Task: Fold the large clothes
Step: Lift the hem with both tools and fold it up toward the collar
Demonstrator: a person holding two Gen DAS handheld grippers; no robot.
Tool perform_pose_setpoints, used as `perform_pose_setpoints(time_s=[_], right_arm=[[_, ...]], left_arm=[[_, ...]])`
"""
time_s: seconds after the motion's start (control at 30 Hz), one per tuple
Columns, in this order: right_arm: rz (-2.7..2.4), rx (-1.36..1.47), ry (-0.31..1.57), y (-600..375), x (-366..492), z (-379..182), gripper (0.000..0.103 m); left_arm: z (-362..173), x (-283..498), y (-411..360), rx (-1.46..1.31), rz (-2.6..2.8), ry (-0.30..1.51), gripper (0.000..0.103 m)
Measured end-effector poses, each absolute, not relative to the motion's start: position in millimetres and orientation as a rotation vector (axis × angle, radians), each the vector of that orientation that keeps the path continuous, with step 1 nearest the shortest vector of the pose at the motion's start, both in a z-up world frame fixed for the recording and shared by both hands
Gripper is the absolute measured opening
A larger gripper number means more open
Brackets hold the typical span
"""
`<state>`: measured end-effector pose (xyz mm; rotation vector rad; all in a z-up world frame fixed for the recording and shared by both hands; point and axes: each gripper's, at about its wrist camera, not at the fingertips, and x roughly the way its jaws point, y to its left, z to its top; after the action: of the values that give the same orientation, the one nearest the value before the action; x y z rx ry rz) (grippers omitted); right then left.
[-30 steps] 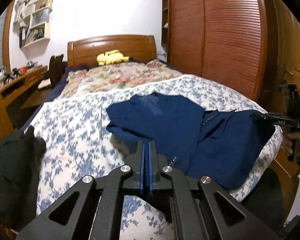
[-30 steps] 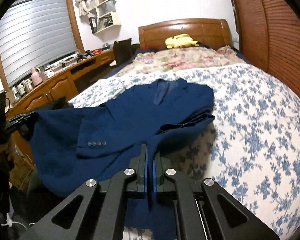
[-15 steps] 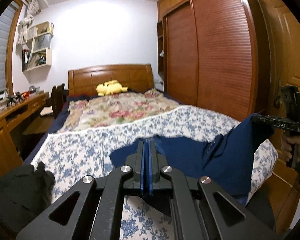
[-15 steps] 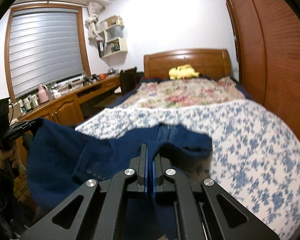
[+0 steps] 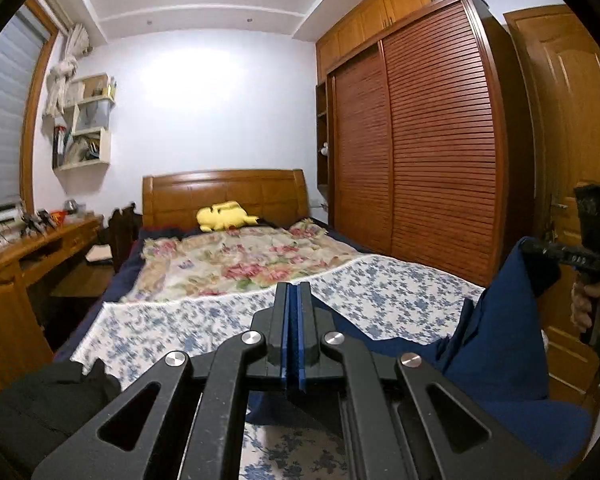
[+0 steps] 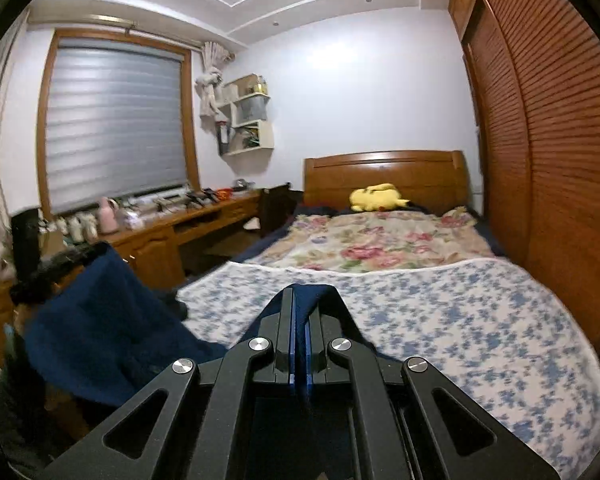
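A navy blue jacket (image 5: pixel 496 344) hangs between my two grippers, lifted off the bed (image 5: pixel 380 292). My left gripper (image 5: pixel 294 292) is shut, with the jacket's cloth pinched between its blue pads. My right gripper (image 6: pixel 300 296) is shut on a fold of the jacket (image 6: pixel 100 320), which bulges over its tips. In the left wrist view the right gripper (image 5: pixel 532 248) shows at the far right, holding a jacket corner. In the right wrist view the left gripper (image 6: pixel 88 252) shows at the far left, holding the other corner.
The bed has a blue-flowered white cover (image 6: pixel 460 320), a floral quilt (image 6: pixel 380 240) and a yellow plush toy (image 6: pixel 376 196) by the headboard. A wooden desk (image 6: pixel 172 236) runs along the left. A slatted wardrobe (image 5: pixel 432 152) stands on the right. Dark clothing (image 5: pixel 40 408) lies at the bed's near left corner.
Both grippers have risen with the jacket. It lay spread on the bed a second ago and now hangs lifted between them, with the bed cover bare beneath.
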<state>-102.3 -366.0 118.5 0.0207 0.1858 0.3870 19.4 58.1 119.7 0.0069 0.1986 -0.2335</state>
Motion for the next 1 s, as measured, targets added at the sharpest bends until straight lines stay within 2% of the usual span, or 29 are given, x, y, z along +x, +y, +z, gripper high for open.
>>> perform_pose_setpoints(time_s=[0.43,0.77,0.9,1.0], right_arm=[[0.268,0.062,0.440,-380,64,6,0.003],[0.116,0.012,0.426,-359,188,13,0.003],[0.048,-0.036,0.487,-341,226,-9,0.003],[0.033,-0.067,0.547,-326,240,-24,0.003]], left_arm=[[22,148,75,-0.034,-0.098,0.407,0.003],[6,210,75,-0.062,-0.059,0.410,0.003],[-11,232,69,-0.058,-0.086,0.464,0.004],[-26,235,62,-0.045,-0.109,0.490,0.008]])
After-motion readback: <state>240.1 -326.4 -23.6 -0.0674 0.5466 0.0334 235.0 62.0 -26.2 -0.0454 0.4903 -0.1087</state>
